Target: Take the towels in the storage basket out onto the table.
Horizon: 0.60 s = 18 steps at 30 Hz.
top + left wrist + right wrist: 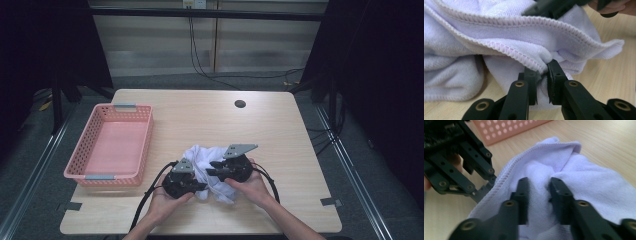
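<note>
A crumpled white towel [206, 154] lies on the wooden table [280, 135], near its front middle. My left gripper [202, 186] comes at it from the left. In the left gripper view this gripper [543, 72] is shut on the towel's [499, 32] stitched hem, which bunches between the jaws. My right gripper [210, 169] reaches in from the right, just behind the left one. Its jaws [539, 182] pinch a thick fold of the towel [586, 185], and creases run into the gap. The left gripper [486, 182] stands close beside that fold.
An empty pink mesh basket [148, 135] stands at the table's left, and its edge [506, 130] is just beyond the towel. A round cable hole [240, 104] sits near the far edge. Bare tabletop lies to the right of the towel.
</note>
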### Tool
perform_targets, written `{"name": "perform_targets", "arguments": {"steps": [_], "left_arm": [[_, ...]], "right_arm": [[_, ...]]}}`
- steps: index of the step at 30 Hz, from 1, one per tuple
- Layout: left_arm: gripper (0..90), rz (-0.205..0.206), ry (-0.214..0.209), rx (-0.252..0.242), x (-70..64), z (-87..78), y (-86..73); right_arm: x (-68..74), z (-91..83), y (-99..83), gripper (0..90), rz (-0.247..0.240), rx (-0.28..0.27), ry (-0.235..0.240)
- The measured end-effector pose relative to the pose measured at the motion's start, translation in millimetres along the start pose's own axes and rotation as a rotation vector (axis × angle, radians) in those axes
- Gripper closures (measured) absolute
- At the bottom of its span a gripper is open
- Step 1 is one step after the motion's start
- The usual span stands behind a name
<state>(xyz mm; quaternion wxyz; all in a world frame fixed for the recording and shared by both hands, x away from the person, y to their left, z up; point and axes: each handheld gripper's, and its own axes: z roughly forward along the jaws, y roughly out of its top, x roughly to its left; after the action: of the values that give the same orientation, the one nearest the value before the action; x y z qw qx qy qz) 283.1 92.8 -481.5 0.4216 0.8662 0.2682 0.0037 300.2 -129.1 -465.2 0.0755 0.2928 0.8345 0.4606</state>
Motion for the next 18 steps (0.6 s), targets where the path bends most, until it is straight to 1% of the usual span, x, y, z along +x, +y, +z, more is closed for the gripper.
{"name": "perform_targets", "arguments": {"steps": [1,2,3,4,5,6,7,8,9,10,11,12,13,14,15,17,18], "left_arm": [[80.8,-0.010,-0.018,-0.041,1.5,-6.4,1.6],[80.9,-0.010,-0.018,-0.041,1.5,-6.4,1.6],[81.2,-0.019,-0.024,-0.059,2.5,-10.5,2.7],[81.2,-0.018,-0.023,-0.078,2.9,-13.9,3.7],[82.5,-0.020,-0.022,-0.097,3.4,-20.0,4.8],[82.5,-0.020,-0.022,-0.097,3.4,-20.0,4.8],[82.7,-0.025,-0.018,-0.115,4.8,-24.5,5.1],[82.7,-0.025,-0.018,-0.115,4.8,-24.5,5.1],[82.7,-0.026,-0.028,-0.127,5.8,-26.3,5.7],[82.8,-0.023,-0.025,-0.131,5.2,-27.7,6.7],[82.9,-0.007,-0.027,-0.143,2.5,-32.1,10.6],[82.9,-0.007,-0.027,-0.143,2.5,-32.1,10.6],[82.9,0.004,-0.023,-0.152,0.8,-35.2,12.5],[82.9,0.006,-0.021,-0.161,0.1,-37.5,13.3],[82.9,0.004,-0.030,-0.167,0.8,-39.3,13.2],[83.0,0.009,-0.021,-0.156,1.5,-39.9,12.0],[83.3,0.009,-0.021,-0.152,2.3,-40.2,11.0]], "right_arm": [[-3.8,-5.6,2.0,79.9,0.020,-0.013,-0.003],[-3.8,-5.6,2.0,79.9,0.020,-0.013,-0.003],[-6.4,-13.1,4.8,82.0,0.026,-0.040,-0.009],[-6.4,-13.1,4.8,82.0,0.026,-0.040,-0.009],[-9.3,-21.3,7.2,82.1,0.033,-0.064,-0.047],[-9.3,-21.3,7.2,82.1,0.033,-0.064,-0.047],[-15.9,-28.9,9.2,82.3,0.049,-0.084,-0.045],[-15.9,-28.9,9.2,82.3,0.049,-0.084,-0.045],[-17.9,-31.5,9.6,82.1,0.053,-0.093,-0.044],[-20.3,-35.0,9.7,81.8,0.067,-0.109,-0.028],[-20.4,-38.6,11.1,81.8,0.062,-0.114,-0.043],[-20.4,-38.6,11.1,81.8,0.062,-0.114,-0.043],[-20.6,-40.0,11.8,81.7,0.064,-0.122,-0.035],[-21.6,-42.0,12.3,81.4,0.066,-0.128,-0.033],[-22.6,-43.4,12.3,81.6,0.070,-0.131,-0.042],[-24.3,-44.6,11.3,81.2,0.073,-0.129,-0.029],[-24.2,-45.3,10.7,81.1,0.073,-0.130,-0.055]]}}
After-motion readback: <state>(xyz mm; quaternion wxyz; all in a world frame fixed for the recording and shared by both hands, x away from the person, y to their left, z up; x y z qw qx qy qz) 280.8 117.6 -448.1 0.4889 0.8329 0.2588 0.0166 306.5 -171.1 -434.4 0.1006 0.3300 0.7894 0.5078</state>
